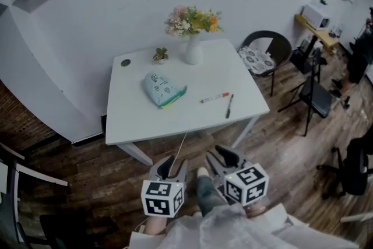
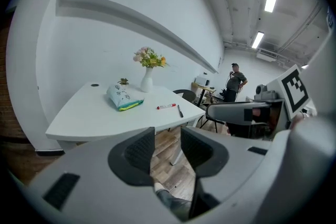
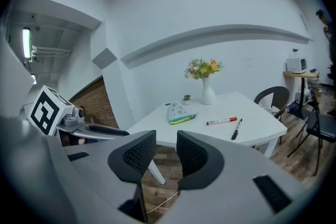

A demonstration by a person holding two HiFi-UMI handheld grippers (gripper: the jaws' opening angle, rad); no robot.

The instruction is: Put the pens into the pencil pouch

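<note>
A light blue-green pencil pouch [image 1: 163, 89] lies on the white table [image 1: 134, 119], left of centre. A red-and-white pen [image 1: 214, 97] and a black pen [image 1: 229, 105] lie apart to its right. Both grippers hang over the wooden floor in front of the table, well short of it. My left gripper [image 1: 172, 167] is open and empty. My right gripper [image 1: 224, 159] is open and empty too. The left gripper view shows the pouch [image 2: 123, 97] and both pens [image 2: 166, 106] beyond the gripper [image 2: 167, 136]. The right gripper view shows the pouch [image 3: 179, 113], red pen [image 3: 221, 121] and black pen [image 3: 235, 129] past the gripper [image 3: 165, 141].
A white vase of flowers [image 1: 192, 46] and a small potted plant [image 1: 160, 55] stand at the table's far edge. A black chair [image 1: 265, 52] sits at the right corner, a folding chair [image 1: 315, 96] further right. A person [image 2: 236, 81] stands in the background.
</note>
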